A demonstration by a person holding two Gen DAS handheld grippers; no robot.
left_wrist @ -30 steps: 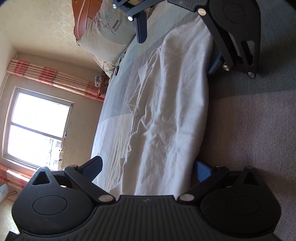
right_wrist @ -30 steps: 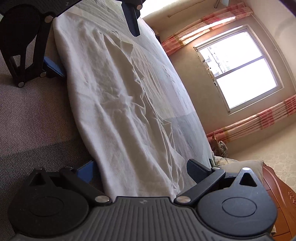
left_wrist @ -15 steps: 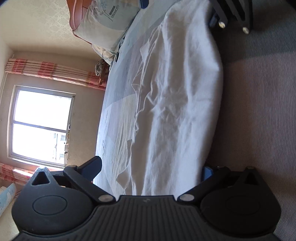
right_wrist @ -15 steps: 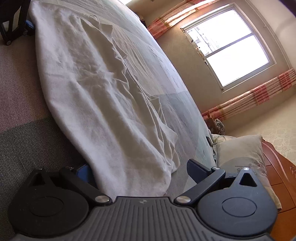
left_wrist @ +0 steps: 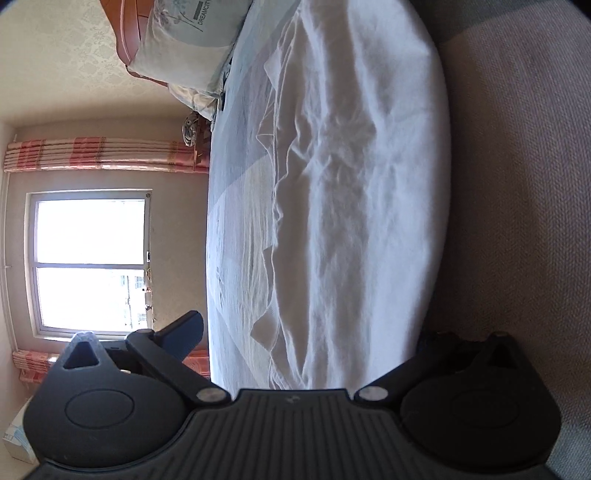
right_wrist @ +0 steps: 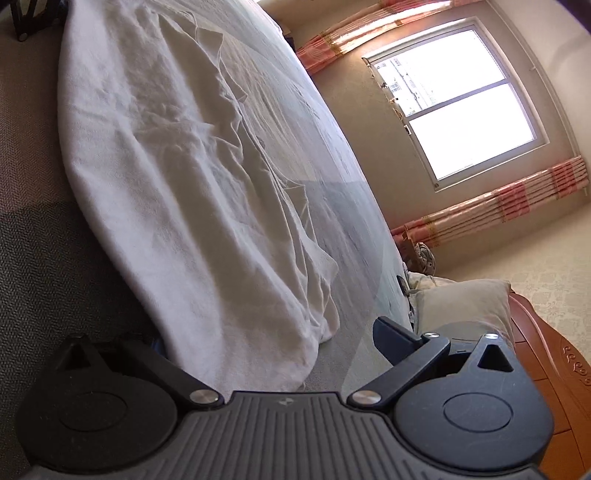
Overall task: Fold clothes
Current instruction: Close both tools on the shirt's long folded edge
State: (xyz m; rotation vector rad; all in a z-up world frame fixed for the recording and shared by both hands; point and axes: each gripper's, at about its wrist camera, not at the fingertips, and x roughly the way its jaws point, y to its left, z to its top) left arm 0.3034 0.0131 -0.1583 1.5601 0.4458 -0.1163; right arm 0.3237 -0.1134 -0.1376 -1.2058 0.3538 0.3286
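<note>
Left wrist view: the left claw [left_wrist: 310, 332] and right claw [right_wrist: 266, 336] gape wide at opposite ends of the white garment [left_wrist: 354, 192], lying long near the bed [left_wrist: 236, 221] edge. A one-layer pinch could drag it crooked.

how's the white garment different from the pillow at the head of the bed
The white garment is plain white, creased and spread long and flat along the bed; the pillow is plump, pale grey-green and carries printed lettering. The garment runs in between each gripper's fingers; the pillow sits far off against the wooden headboard. Both rest on the bed.
</note>
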